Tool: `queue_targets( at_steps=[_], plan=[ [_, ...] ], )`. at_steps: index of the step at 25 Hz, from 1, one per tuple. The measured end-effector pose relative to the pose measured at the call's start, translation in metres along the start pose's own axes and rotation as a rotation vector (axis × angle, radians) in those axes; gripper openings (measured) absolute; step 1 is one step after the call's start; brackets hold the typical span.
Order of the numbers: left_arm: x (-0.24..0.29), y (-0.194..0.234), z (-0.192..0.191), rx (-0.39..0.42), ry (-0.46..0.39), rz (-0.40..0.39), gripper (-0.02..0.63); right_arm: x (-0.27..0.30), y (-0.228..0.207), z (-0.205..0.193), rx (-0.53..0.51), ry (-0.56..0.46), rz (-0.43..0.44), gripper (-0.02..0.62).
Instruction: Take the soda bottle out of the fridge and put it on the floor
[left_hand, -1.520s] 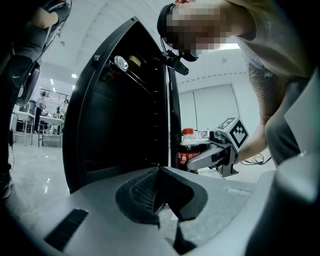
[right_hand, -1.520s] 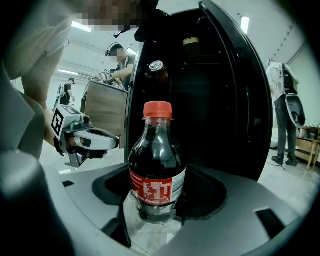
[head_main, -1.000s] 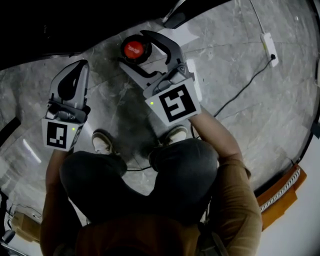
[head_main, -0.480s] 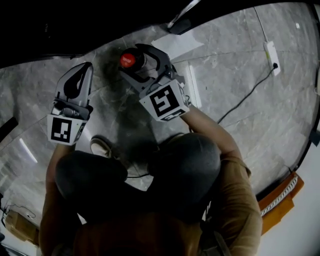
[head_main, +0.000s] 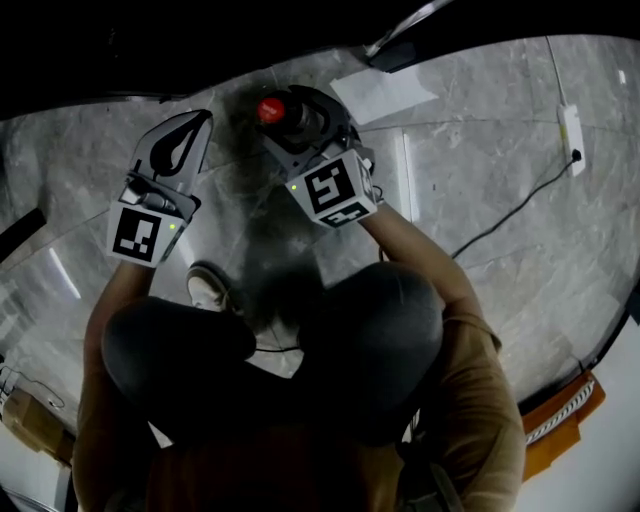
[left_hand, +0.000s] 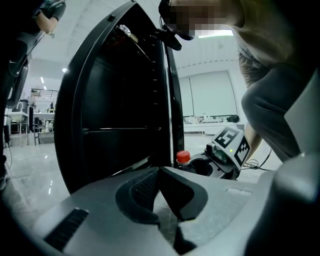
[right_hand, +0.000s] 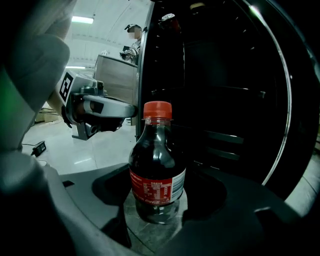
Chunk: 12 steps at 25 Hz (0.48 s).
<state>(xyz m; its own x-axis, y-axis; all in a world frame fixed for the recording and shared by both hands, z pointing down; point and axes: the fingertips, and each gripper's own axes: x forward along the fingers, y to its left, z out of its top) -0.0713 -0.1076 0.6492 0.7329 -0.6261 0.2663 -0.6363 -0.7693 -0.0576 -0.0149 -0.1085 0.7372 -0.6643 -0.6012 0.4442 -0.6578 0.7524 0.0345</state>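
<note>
soda bottle (right_hand: 157, 165): red cap, dark brown drink, red label with white print
fridge (right_hand: 220, 90): black
floor (head_main: 480, 170): grey, pale veins
marker cube (head_main: 333, 190): white, black square pattern
left gripper (left_hand: 159, 170): grey, black pads (left_hand: 142, 190)

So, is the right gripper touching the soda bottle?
Cannot tell. The right gripper view shows the soda bottle between the jaws; shadow hides any contact or gap.
</note>
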Motion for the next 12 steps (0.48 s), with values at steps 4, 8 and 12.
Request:
queue_targets(
  at_steps=[4, 8, 12],
  plan=[
    [0.009, -0.008, -0.008, 0.034, 0.033, -0.039, 0.002, 0.009, 0.001, -0.011, -0.022, 0.028, 0.005, 0.298],
    [0.014, -0.011, -0.017, 0.015, 0.048, -0.040, 0.002, 0.019, 0.004, -0.017, -0.044, 0.047, 0.018, 0.298],
    [0.015, -0.019, -0.020, -0.001, 0.055, -0.045, 0.002, 0.025, 0.006, -0.018, -0.045, 0.050, 0.020, 0.298]
  ],
)
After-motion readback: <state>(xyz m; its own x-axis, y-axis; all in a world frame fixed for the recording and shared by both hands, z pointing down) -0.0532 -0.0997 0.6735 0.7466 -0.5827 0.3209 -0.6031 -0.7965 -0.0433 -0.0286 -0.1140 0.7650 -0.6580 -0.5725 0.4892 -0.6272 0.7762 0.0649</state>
